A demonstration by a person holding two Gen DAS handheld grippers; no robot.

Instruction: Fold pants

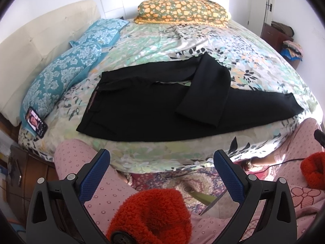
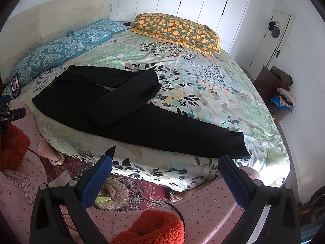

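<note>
phone: lay at left edge of the left wrist view, on the bed [image 1: 36, 122], propped by the blue pillows [image 1: 67, 67]; not part of the task.
waistband: sat left of centre in the left wrist view [image 1: 92, 103], flat on the floral bedsheet [image 1: 142, 40].
pants: black pants [image 1: 154, 105] lay spread across frame centre, near the front edge of the bed; in the right wrist view they ran from centre-left to lower right [image 2: 142, 120].
far leg: doubled back on itself, its end lying over the near leg around centre [image 1: 203, 93].
near leg: stretched out full length to the right, cuff at right of the left wrist view [image 1: 292, 103].
left gripper: [image 1: 161, 161] jaws wide apart, holding nothing, at the bottom of frame, short of the bed.
right gripper: [image 2: 165, 167] jaws wide apart, holding nothing, bottom of frame, cuff [image 2: 241, 144] just above its right finger.
progress: looked early; judged one leg partly folded, legs not stacked, no lengthwise fold done.
left to do: probably align legs, then fold to compact.
orange quilt: folded at top centre [image 1: 182, 10], untouched.
</note>
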